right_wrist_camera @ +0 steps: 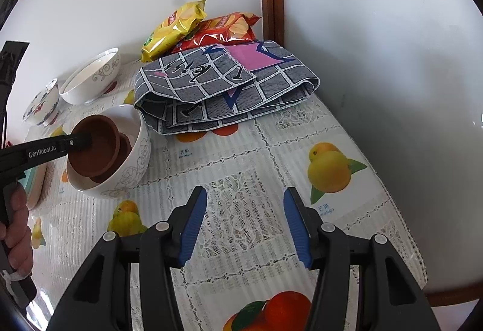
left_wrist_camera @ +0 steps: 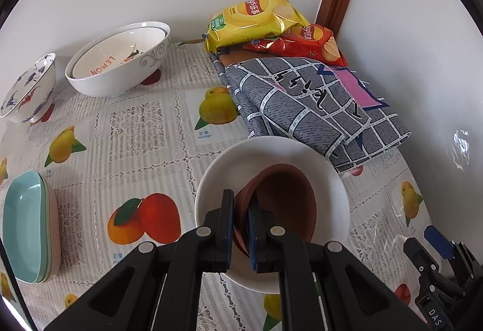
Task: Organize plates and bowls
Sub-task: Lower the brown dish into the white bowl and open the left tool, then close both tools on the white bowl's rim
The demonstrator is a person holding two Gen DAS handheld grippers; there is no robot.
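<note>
1. The brown bowl (left_wrist_camera: 286, 201) has its near rim hidden behind the left gripper's (left_wrist_camera: 240, 210) jaws.
2. The second brown bowl (right_wrist_camera: 125, 146) beneath shows only an edge.
3. The teal dishes (left_wrist_camera: 25, 225) are cut off by the frame's left edge.
4. The red chip bag (left_wrist_camera: 305, 44) lies partly hidden under the yellow bag (left_wrist_camera: 256, 20).

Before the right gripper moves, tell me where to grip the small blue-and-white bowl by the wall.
Grip the blue-and-white bowl by its thin flared rim, one of the jaws inside and one outside, coming from above on the side away from the wall. It stands upright on a narrow foot, so the curved body offers little hold.
</note>
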